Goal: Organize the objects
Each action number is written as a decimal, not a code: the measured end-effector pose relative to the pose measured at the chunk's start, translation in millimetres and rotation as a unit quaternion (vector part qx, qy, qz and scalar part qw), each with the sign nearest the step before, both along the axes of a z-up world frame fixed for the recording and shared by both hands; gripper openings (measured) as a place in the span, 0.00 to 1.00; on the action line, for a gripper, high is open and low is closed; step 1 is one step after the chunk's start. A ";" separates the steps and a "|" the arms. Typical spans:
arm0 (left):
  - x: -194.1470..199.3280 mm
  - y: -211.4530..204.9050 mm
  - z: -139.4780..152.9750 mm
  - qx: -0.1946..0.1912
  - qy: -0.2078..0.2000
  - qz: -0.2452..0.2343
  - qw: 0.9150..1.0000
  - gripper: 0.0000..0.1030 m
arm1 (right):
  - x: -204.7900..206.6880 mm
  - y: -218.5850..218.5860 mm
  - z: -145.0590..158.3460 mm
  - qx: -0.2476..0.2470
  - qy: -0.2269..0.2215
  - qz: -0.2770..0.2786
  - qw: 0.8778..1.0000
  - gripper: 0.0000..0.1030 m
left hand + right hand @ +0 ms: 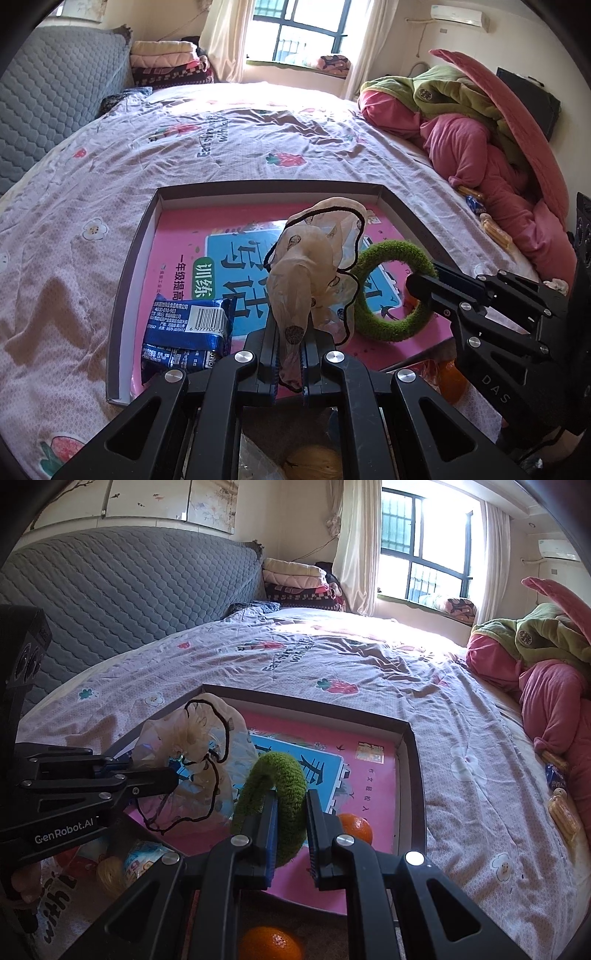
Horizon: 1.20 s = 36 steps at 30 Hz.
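Left wrist view: nearest, left tongs [290, 363] pinched tight on a sheer beige scarf [314, 269] with black trim, bunched and standing up from between the pads. Just left of those tongs, inside the box [122, 280], blue snack packets [188, 332] with a barcode facing up. Under it all, lining the box floor, a pink book [184, 240] with a blue panel and printed characters. Right of the scarf, a fuzzy green ring [388, 325], gripped at its far rim by the right tongs [417, 286] reaching in from the right. Below the left tongs, outside the box, something yellow and rounded, not clear what.

Right wrist view: nearest, right tongs [291, 834] clamped on the green ring [277, 786], which arches up between the pads. Below those tongs, outside the box, an orange [271, 943]. Just right of the pads, inside the box [413, 760], a second orange [356, 827] on the pink book [369, 786]. To the left, left tongs [170, 779] holding the scarf [199, 746] over the near left corner of the box.

Beyond the box in both views, the bed sheet [258, 140] with strawberry print; farther right, a heap of pink and green bedding [461, 122]; farthest, a window [421, 546] with curtains.
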<state>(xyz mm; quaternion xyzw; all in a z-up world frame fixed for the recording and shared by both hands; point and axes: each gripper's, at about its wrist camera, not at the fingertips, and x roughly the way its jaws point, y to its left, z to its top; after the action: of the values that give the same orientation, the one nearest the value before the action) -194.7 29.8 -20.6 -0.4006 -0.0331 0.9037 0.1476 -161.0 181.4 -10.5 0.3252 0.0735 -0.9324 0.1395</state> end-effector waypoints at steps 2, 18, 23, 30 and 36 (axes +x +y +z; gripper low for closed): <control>0.2 0.4 0.1 0.000 0.001 0.000 1.000 0.08 | -1.1 0.5 -1.6 0.001 -0.004 -0.002 1.000 0.14; 2.1 5.2 -2.8 -0.006 0.001 -0.012 1.000 0.10 | -3.9 5.1 -5.0 -0.003 -0.010 -0.014 1.000 0.15; 1.3 5.0 -3.1 -0.005 0.001 -0.010 1.000 0.10 | -4.0 6.1 -4.8 -0.005 -0.011 -0.018 1.000 0.15; 0.8 4.8 -4.0 -0.004 0.000 -0.008 1.000 0.10 | -4.5 7.2 -4.8 -0.008 -0.012 -0.022 1.000 0.15; 1.9 8.6 -5.2 -0.007 -0.001 -0.015 1.000 0.11 | -5.3 9.1 -4.5 -0.013 -0.013 -0.027 0.999 0.15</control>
<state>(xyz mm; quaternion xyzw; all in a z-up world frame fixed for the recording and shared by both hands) -192.8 38.3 -25.8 -0.4032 -0.0210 0.9010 0.1583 -166.3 190.5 -14.9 0.3378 0.0509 -0.9322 0.1196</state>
